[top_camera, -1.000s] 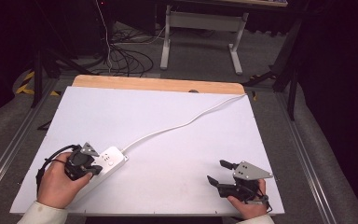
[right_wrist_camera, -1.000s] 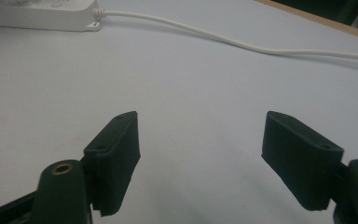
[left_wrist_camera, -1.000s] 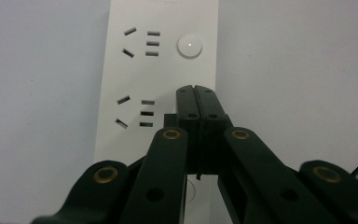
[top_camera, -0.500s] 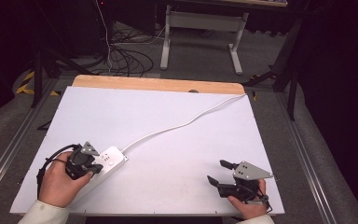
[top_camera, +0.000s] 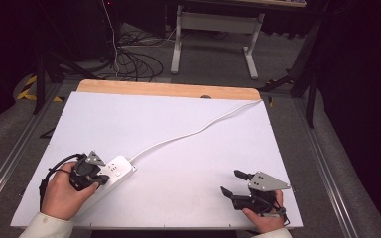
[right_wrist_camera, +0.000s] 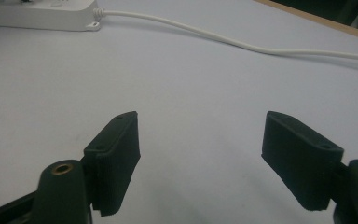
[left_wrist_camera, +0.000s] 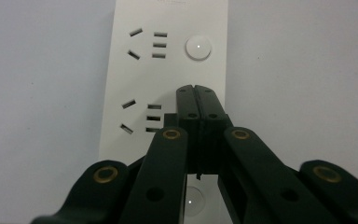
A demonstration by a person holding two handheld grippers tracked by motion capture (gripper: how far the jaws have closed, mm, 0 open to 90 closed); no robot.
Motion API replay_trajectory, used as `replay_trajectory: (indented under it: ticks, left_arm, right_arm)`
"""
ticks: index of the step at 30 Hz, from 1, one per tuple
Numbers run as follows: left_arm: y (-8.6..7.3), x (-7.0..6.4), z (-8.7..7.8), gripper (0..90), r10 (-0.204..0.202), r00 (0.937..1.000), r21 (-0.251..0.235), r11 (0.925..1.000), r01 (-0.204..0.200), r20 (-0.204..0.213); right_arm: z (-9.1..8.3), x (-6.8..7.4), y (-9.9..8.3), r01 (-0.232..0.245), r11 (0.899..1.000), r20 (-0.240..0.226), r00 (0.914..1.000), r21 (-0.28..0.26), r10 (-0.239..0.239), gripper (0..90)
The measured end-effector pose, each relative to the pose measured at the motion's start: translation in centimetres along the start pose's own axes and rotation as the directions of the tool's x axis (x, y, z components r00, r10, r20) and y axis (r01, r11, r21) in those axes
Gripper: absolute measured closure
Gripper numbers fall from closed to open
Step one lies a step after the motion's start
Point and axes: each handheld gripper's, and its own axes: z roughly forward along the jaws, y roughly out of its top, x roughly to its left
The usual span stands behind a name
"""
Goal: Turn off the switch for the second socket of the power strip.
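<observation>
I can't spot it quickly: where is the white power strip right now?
In the high view the power strip lies at the table's near-left, under the left gripper, its cord running to the far-right corner.

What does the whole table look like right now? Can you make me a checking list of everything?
Surface: white table top with a wooden strip along the far edge, bare across the middle.
Job's things: white power strip lies flat at the near left; its sockets have no plugs in them, and it has round buttons.
Clutter: nothing seen.
Grippers: left gripper has its jaws pressed together, tips over the power strip between two buttons; right gripper has its jaws wide apart over bare table, holding nothing.
Cables: the strip's white cord runs to the far right corner; a black gripper cable loops by the left hand.
Surroundings: dark floor, tangled cables and a grey desk frame beyond.
</observation>
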Motion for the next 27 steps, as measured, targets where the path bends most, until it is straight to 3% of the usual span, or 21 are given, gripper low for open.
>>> replay_trajectory:
  ticks: [14,27]
  left_arm:
    - [-0.17,-0.01,0.21,89.9,-0.011,0.9999,-0.006,0.9999,0.011,0.004]
    - [-0.15,-0.28,0.27,89.9,0.011,0.9997,-0.006,0.9999,-0.011,-0.022]
  right_arm:
    - [-0.03,0.00,0.01,0.003,1.000,0.002,1.0000,-0.002,-0.003,28.0]
    - [-0.05,0.04,-0.01,0.000,1.000,0.004,1.0000,0.000,0.000,28.2]
